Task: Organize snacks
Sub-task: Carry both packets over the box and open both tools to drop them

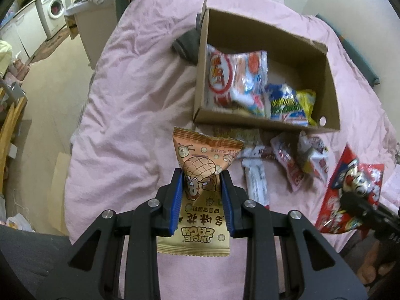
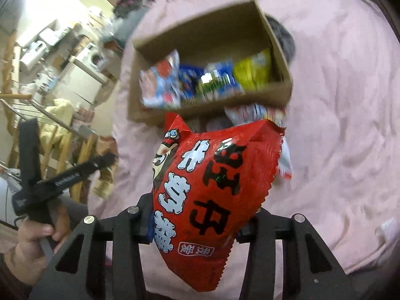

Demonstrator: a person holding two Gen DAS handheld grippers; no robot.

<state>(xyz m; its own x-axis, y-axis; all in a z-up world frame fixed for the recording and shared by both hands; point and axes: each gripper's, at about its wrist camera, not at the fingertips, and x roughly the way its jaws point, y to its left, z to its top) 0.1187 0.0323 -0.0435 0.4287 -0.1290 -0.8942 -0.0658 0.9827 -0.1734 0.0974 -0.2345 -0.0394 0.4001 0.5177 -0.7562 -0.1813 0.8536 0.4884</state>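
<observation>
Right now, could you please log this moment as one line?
left gripper: holds peanut packet | right gripper: holds red bag | box: partly filled

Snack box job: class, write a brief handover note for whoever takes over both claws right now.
Left claw: shut on the orange peanut packet, held above the pink bedspread.
Right claw: shut on the red snack bag, lifted clear of the bed.
Cardboard box: open, several snacks already inside.
Left to do: box both held packs, then the loose packets in front of the box.
</observation>
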